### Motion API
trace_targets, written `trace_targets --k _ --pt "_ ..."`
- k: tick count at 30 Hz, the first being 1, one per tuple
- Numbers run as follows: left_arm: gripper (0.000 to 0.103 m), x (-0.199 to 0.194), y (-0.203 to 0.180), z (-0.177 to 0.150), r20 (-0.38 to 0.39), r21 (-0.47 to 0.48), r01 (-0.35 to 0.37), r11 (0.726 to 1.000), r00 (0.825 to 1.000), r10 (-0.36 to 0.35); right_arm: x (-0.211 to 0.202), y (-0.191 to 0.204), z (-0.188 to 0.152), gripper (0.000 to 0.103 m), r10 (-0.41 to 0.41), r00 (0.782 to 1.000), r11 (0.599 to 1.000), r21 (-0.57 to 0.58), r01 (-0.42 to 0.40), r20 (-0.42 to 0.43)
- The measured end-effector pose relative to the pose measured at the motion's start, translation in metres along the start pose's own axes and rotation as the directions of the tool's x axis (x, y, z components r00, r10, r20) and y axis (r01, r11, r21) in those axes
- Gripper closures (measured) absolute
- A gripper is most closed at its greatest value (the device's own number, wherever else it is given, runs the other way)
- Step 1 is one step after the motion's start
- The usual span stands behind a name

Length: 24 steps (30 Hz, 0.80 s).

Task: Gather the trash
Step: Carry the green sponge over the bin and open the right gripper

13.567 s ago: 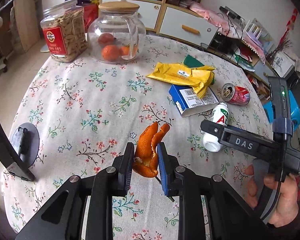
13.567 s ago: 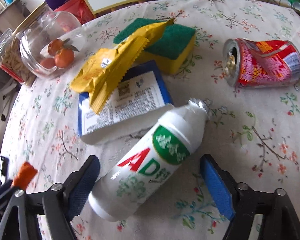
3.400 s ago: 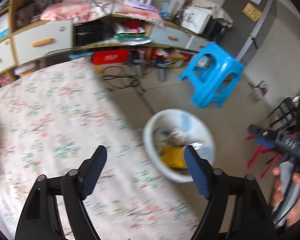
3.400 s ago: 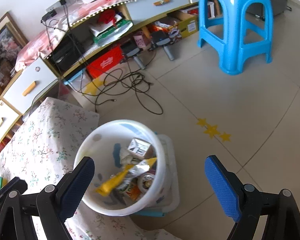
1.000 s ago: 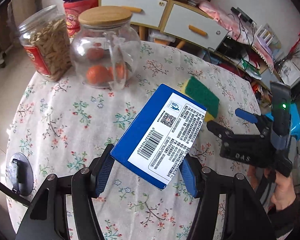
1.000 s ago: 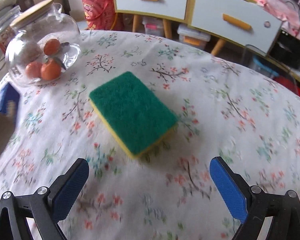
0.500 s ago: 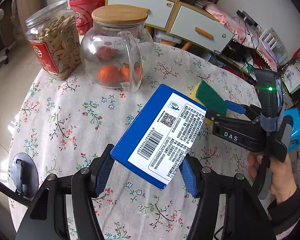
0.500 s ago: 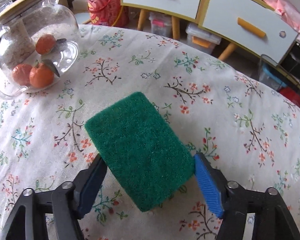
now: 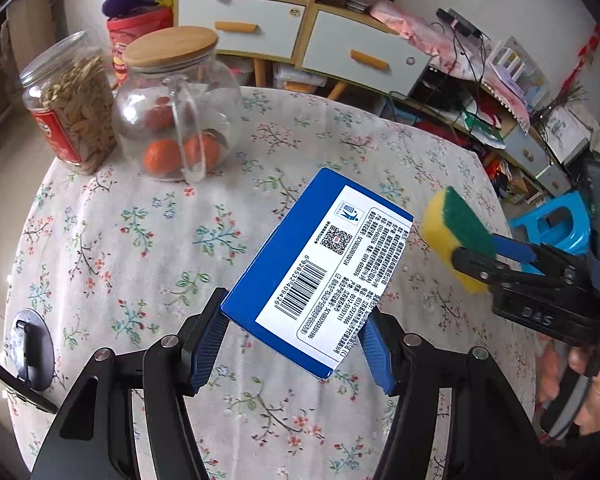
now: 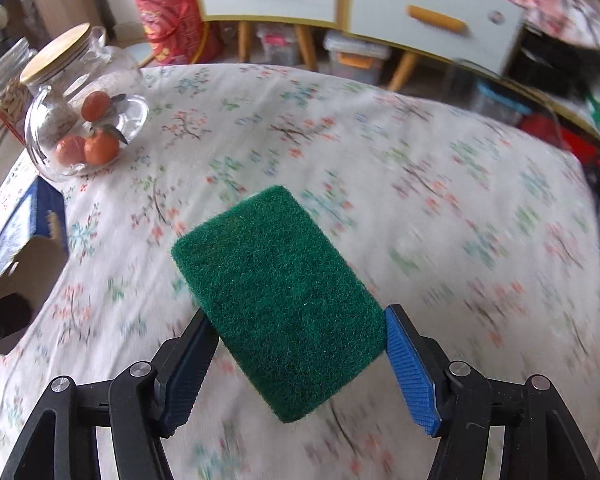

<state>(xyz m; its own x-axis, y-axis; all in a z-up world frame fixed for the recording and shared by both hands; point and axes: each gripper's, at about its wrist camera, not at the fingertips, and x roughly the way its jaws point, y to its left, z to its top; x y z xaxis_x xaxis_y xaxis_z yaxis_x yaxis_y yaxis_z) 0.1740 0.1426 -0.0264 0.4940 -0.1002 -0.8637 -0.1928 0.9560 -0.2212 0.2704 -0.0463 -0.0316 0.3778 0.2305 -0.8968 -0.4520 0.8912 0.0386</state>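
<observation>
A second ago the sponge (image 10: 278,300) lay on the counter (image 9: 140,240); now the right gripper (image 10: 300,364) clamps it aloft, beside the blue box (image 9: 318,270) gripped by the left gripper (image 9: 292,344). Beyond the box, the glass jar (image 9: 176,116) holds oranges.

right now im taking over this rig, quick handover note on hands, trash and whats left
Left gripper: shut on the blue box, lifted off the table.
Right gripper: shut on the green-and-yellow sponge, also clear of the cloth.
No other loose trash shows on the table; the glass jar and the snack jar stand at its far side.
Left: carry both to the bin, not in view.
</observation>
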Motion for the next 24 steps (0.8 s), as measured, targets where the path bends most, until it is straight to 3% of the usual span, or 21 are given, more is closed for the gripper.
trace_targets --k 11,15,18,20,24 --pt "0.039 -0.005 -0.050 -0.019 -0.006 0.070 0.048 0.996 0.999 -0.048 -0.059 -0.076 -0.066 0.031 -0.031 0.999 0.983 0.178 0.032 -0.006" --pt "0.039 -0.001 -0.068 -0.025 -0.020 0.082 0.063 0.995 0.998 -0.062 -0.064 -0.105 -0.089 0.031 -0.004 1.000 0.964 0.265 -0.002 0.020" --pt "0.039 0.005 -0.082 -0.027 -0.032 0.091 0.076 0.993 0.997 -0.073 -0.059 -0.128 -0.102 0.031 -0.005 1.000 0.944 0.328 0.014 -0.028" --pt "0.039 0.008 -0.093 -0.029 -0.038 0.096 0.085 0.992 0.996 -0.082 -0.067 -0.139 -0.107 0.031 0.001 1.000 0.937 0.350 0.001 -0.005" --pt "0.039 0.010 -0.110 -0.030 -0.047 0.103 0.117 0.988 0.993 -0.112 -0.080 -0.165 -0.117 0.031 -0.039 0.999 0.928 0.371 0.035 0.005"
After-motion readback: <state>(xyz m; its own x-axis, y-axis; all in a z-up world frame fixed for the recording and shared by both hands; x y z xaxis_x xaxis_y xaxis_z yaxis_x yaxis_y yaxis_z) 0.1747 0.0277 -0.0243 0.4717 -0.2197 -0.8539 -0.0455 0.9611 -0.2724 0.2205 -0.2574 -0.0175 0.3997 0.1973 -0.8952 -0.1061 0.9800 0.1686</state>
